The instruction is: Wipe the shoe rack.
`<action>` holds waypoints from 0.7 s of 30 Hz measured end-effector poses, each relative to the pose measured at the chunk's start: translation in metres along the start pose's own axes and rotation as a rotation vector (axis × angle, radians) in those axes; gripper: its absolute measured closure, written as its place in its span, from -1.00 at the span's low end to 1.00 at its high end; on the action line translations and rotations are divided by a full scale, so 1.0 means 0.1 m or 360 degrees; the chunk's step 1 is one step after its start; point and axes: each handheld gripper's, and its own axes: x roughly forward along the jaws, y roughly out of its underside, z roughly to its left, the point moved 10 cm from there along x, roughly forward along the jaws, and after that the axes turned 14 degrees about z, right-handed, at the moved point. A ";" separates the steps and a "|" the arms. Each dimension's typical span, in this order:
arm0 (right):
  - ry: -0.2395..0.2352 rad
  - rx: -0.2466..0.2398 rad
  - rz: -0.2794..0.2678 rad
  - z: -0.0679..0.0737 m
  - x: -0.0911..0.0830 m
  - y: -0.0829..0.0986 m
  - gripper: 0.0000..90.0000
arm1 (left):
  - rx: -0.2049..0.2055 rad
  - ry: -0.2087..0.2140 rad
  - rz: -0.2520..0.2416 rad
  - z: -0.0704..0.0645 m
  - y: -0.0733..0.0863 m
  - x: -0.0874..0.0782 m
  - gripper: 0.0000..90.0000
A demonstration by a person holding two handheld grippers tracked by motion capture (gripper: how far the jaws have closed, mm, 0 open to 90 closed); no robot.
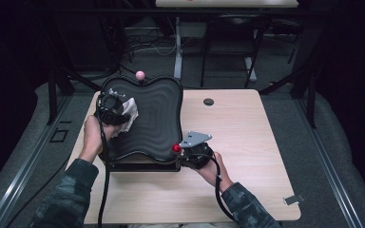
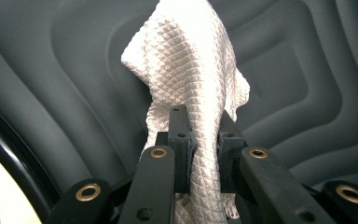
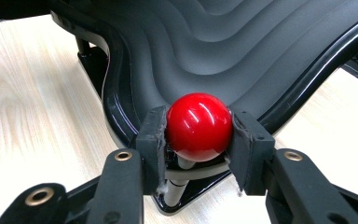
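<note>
Both pairs of jaws are clamped: the left gripper [image 1: 110,107] pinches one white cloth [image 2: 191,74] against the far left of the black ridged tray [image 1: 159,118], and the right gripper [image 1: 196,151] squeezes the red ball knob [image 3: 199,126] at the tray's near right corner. One wooden table [image 1: 237,142] carries that single tray on its left half, leaving its right half bare, with open wood to every edge. Two ball knobs show, the red one and a pink one [image 1: 140,74] at the tray's far rim, plus one small dark disc [image 1: 208,101] on the bare wood.
</note>
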 end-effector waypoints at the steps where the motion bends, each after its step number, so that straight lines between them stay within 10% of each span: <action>1: 0.0001 0.0000 0.0001 0.00 0.00 0.00 0.34 | 0.0001 0.0004 -0.0004 -0.01 0.01 0.00 0.79; 21: 0.0013 -0.0001 0.0006 0.00 0.00 0.00 0.34 | 0.0102 0.0032 -0.0004 -0.30 0.25 0.05 0.79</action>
